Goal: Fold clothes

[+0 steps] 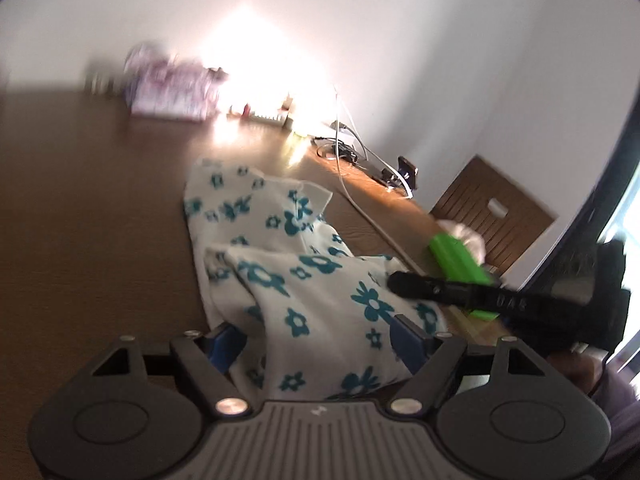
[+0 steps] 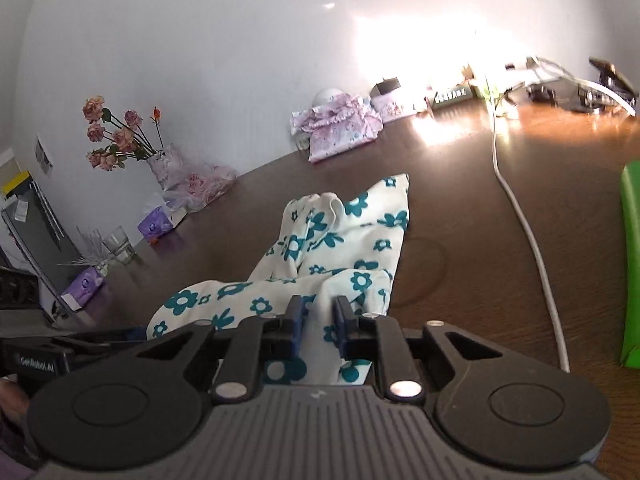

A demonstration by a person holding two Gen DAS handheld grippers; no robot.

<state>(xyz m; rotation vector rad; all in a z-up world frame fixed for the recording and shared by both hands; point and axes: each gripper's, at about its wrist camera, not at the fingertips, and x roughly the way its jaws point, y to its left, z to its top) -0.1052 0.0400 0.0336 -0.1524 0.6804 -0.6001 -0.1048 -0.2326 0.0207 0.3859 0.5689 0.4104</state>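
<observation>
Pinching cloth point(image 2: 320, 264) in right gripper point(image 2: 319, 322) to lift an edge; left gripper point(image 1: 320, 338) spread wide around it, not clamping yet.

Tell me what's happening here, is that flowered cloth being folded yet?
A person is working a white garment with teal flowers on a dark wooden table with a claw in each hand. The right claw has pinched a fold of the cloth near its edge. The left claw stands wide with cloth between its fingers, not pressed on it. The garment lies bunched and rumpled, not neatly folded. A folded pink garment sits by the wall.
</observation>
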